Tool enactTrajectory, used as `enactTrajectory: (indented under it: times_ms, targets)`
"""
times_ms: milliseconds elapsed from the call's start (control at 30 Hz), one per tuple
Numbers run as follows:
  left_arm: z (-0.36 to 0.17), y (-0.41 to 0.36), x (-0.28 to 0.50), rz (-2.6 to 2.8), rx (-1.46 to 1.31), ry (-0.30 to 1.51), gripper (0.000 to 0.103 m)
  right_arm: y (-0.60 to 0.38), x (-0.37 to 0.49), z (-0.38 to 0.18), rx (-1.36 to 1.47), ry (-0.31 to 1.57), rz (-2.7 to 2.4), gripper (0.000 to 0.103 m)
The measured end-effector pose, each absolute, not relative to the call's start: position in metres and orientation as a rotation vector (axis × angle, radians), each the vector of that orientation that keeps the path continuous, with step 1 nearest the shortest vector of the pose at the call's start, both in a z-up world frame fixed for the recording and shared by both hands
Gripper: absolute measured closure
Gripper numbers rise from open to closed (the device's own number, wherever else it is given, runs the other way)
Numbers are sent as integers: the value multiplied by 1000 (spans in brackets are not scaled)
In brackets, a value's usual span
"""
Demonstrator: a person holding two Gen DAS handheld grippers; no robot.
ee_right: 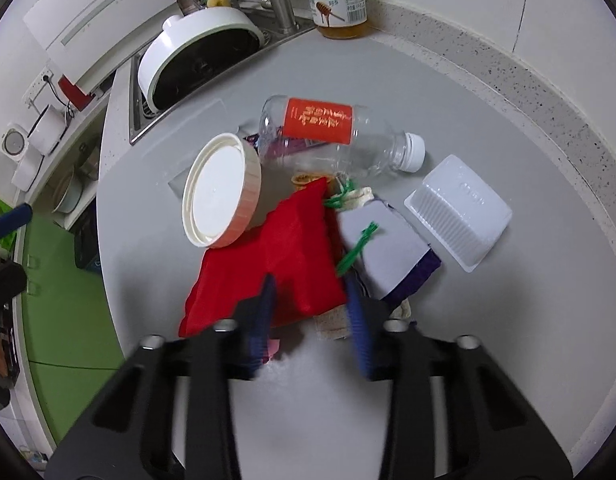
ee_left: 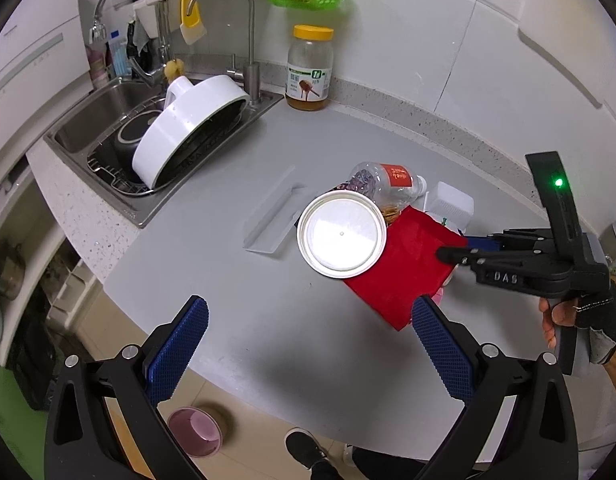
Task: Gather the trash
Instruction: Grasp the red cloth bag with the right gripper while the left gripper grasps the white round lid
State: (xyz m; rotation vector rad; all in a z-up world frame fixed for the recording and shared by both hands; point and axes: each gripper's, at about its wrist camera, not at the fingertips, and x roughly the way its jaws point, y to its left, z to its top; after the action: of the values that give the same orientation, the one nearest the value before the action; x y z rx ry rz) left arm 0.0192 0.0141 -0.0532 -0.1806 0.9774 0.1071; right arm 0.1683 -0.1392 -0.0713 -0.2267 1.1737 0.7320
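Observation:
A pile of trash lies on the grey counter (ee_left: pixel 236 320): a red pouch (ee_right: pixel 280 256), a round white lid (ee_right: pixel 220 192), an empty clear bottle with a red label (ee_right: pixel 328 136), a white plastic tray (ee_right: pixel 460 212), and a purple-and-white packet with green ties (ee_right: pixel 384 248). My right gripper (ee_right: pixel 312 300) has its blue fingers around the near edge of the red pouch, partly closed, and it is motion-blurred. It also shows in the left wrist view (ee_left: pixel 456 250). My left gripper (ee_left: pixel 308 328) is wide open and empty, above the counter in front of the lid (ee_left: pixel 342 234).
A sink (ee_left: pixel 108 120) with a white pot (ee_left: pixel 188 128) and dark pans is at the left. A honey jar (ee_left: pixel 310 68) stands by the wall. A clear flat tray (ee_left: pixel 272 212) lies near the lid. A pink bowl (ee_left: pixel 194 432) is on the floor below.

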Motion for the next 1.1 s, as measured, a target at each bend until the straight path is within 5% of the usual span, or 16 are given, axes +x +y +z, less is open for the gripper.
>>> enactTrajectory:
  times_ms: [200,700,1100]
  targets:
    - [-54,10,20,95,-181,980,6,-147,168,-53,-166,1143,762,97]
    - [-45,-11,54,29,-137,939,6,-201,158,40,-60,972,757,98]
    - [-97,-12,114,12,-167,1050,6,-234,169,37,-28,985,727,98]
